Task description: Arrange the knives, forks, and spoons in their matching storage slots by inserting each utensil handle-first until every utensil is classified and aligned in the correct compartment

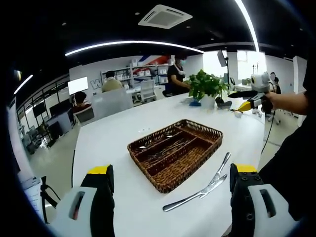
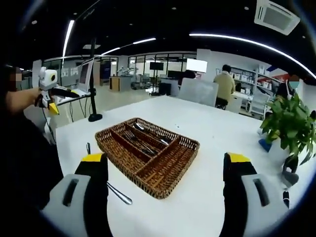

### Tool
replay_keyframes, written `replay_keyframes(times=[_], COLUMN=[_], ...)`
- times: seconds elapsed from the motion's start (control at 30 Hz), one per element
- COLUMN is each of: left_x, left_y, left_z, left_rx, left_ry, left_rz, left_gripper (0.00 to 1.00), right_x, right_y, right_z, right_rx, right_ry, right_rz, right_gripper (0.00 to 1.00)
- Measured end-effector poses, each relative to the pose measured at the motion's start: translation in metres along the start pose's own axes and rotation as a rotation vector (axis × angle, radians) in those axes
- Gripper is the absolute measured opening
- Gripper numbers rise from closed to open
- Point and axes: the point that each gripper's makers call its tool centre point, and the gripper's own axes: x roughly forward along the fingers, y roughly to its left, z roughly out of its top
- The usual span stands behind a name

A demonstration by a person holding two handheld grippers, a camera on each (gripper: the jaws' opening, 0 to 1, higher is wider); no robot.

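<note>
Mid-table (image 1: 113, 143): wicker tray (image 1: 175, 153), some cutlery inside.
Beyond both grippers (image 1: 170, 185) (image 2: 165, 177), released, empty; loose utensils (image 1: 200, 190) beside tray.

The left gripper (image 1: 173, 180) is held wide open above a white table (image 1: 123, 123), nothing between its yellow-tipped jaws. A wicker cutlery tray (image 1: 176, 153) is seen ahead, utensils lying in its far compartments. Just beside its right edge, a knife and fork (image 1: 205, 187) are laid on the tabletop. The right gripper (image 1: 247, 101) is raised by a potted plant (image 1: 207, 89).
</note>
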Motion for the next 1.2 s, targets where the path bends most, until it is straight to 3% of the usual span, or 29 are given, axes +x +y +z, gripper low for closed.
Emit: replay_keyframes(times=[0.3, 0.7, 0.87, 1.0, 1.2], left_x=[0.004, 0.006, 0.007, 0.002, -0.004], left_y=[-0.005, 0.003, 0.007, 0.010, 0.019], left_z=[-0.010, -0.004, -0.012, -0.008, -0.004], left_rx=[0.001, 0.015, 0.033, 0.055, 0.058], left_ry=[0.021, 0.020, 0.059, 0.067, 0.062], left_rz=[-0.011, 0.006, 0.017, 0.012, 0.021], left_gripper=[0.99, 0.99, 0.99, 0.99, 0.99], right_x=[-0.005, -0.001, 0.001, 0.000, -0.001], right_y=[0.012, 0.019, 0.019, 0.013, 0.024], right_z=[-0.007, -0.001, 0.000, 0.007, 0.019], right_rx=[-0.028, -0.027, -0.054, -0.051, -0.072], right_ry=[0.023, 0.023, 0.028, 0.027, 0.034], right_rz=[0.009, 0.031, 0.034, 0.037, 0.088], right_gripper=[1.00, 1.00, 1.00, 1.00, 1.00])
